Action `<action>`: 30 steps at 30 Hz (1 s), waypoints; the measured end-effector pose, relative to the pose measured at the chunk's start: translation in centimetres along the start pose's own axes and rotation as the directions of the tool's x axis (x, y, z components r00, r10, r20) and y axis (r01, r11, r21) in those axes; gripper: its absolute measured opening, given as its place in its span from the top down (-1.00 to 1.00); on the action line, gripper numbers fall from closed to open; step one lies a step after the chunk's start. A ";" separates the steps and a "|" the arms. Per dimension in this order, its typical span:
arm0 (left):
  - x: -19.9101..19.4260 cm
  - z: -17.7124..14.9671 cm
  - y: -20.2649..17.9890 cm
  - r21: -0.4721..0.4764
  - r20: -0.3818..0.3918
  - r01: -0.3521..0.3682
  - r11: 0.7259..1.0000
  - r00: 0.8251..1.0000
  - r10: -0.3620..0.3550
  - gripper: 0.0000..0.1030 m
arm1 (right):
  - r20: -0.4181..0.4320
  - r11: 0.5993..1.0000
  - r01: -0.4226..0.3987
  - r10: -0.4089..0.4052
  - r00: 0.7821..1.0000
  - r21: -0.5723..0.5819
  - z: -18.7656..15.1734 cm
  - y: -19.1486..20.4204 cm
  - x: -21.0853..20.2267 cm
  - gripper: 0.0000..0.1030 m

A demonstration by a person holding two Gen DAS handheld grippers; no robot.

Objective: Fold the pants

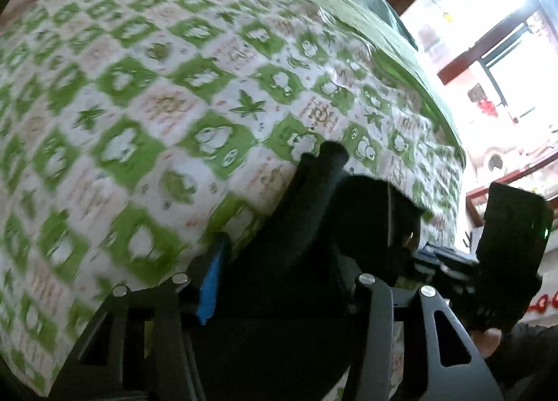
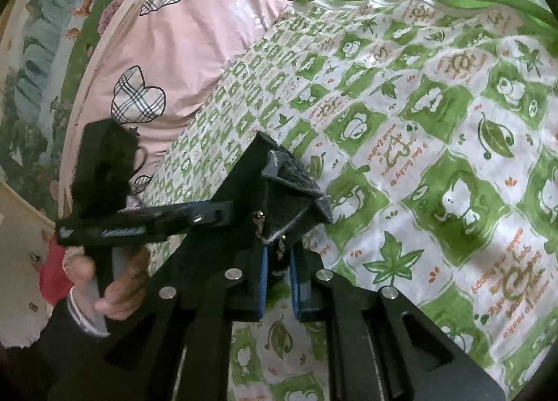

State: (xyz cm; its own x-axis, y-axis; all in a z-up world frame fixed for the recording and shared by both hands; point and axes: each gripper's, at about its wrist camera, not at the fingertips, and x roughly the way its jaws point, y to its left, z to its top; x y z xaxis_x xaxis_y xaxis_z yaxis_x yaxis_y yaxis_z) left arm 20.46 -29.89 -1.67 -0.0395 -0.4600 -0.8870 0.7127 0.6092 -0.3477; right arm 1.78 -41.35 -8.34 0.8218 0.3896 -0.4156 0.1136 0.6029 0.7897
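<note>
Both claws are mine, and I begin with the right claw [image 2: 279,282]. Its two blue pads [image 2: 264,282] stand close together at the lower middle of the right wrist picture and clamp a piece of the pants [image 2: 289,188]. From the pads this dark cloth rises toward the middle of the frame as a folded, pointed bunch with a grey edge; two small metal pieces hang near a seam just above the pads. Its long axis goes from the pads up and a little to the right.

My left claw [image 1: 296,279] shows at the bottom of the left wrist picture. I see one blue pad [image 1: 211,282] at the left; black cloth of the pants [image 1: 324,198] fills the space beside it and hides the other side, so I cannot tell if the pads press on it. This cloth goes up and to the right and ends in a rounded tip at the middle of the frame.

Under both claws lies the bedspread [image 2: 436,129], white and green squares with leaves. At the upper left of the right wrist picture is a pink quilt [image 2: 209,28] with checked hearts. At the left, my other hand [image 2: 115,282] holds the left device. A bright window [image 1: 488,35] fills the upper right of the left wrist picture.
</note>
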 end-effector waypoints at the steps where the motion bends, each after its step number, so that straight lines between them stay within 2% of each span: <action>1: 0.5 0.5 -0.1 0.006 -0.011 0.023 1.000 1.000 -0.023 0.07 | -0.002 1.000 -0.002 0.002 1.000 0.000 -0.1 -0.1 0.0 0.77; 4: 1.3 1.5 -0.2 0.017 -0.032 0.071 0.997 0.997 -0.070 0.32 | -0.009 1.000 -0.013 0.013 1.000 0.000 -0.2 -0.5 0.1 0.77; 5: 1.4 1.6 -0.1 0.015 -0.032 0.086 0.996 0.996 -0.086 0.57 | -0.009 1.000 -0.016 0.016 1.000 -0.001 -0.2 -0.6 0.1 0.77; 6: 1.4 1.7 -0.1 0.013 -0.029 0.105 0.994 0.994 -0.104 0.71 | -0.008 1.000 -0.021 0.020 1.000 -0.003 -0.3 -0.5 0.0 0.77; 8: 1.1 1.4 -0.4 0.029 0.001 0.105 0.994 0.994 -0.105 0.78 | -0.007 1.000 -0.026 0.026 1.000 -0.012 -0.3 -0.3 -0.1 0.77; 14: -2.4 0.2 -0.8 0.034 0.100 0.113 0.993 0.988 -0.115 0.81 | 0.014 0.994 -0.080 0.081 0.997 -0.073 0.1 2.0 -0.9 0.77; 19: -7.3 -1.3 -0.5 0.023 0.198 0.119 0.993 0.973 -0.121 0.81 | 0.023 0.978 -0.155 0.160 0.987 -0.136 0.4 5.1 -1.8 0.77; 25: -12.4 -4.8 0.1 0.001 0.297 0.112 0.994 0.949 -0.107 0.81 | -0.023 0.935 -0.284 0.286 0.958 -0.214 -0.2 9.4 -1.9 0.77; 30: -15.7 -8.3 1.8 -0.048 0.359 0.106 0.993 0.930 -0.082 0.81 | -0.082 0.902 -0.353 0.344 0.936 -0.248 -1.6 12.4 -1.0 0.77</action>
State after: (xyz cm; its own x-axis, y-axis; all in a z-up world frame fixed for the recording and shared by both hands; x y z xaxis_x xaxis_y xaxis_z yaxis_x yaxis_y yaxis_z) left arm 16.51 -16.19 9.10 0.1562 -0.7092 -0.6875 0.6704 0.5873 -0.4534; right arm 1.49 -33.15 1.09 0.7620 0.6289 -0.1547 -0.3263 0.5791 0.7471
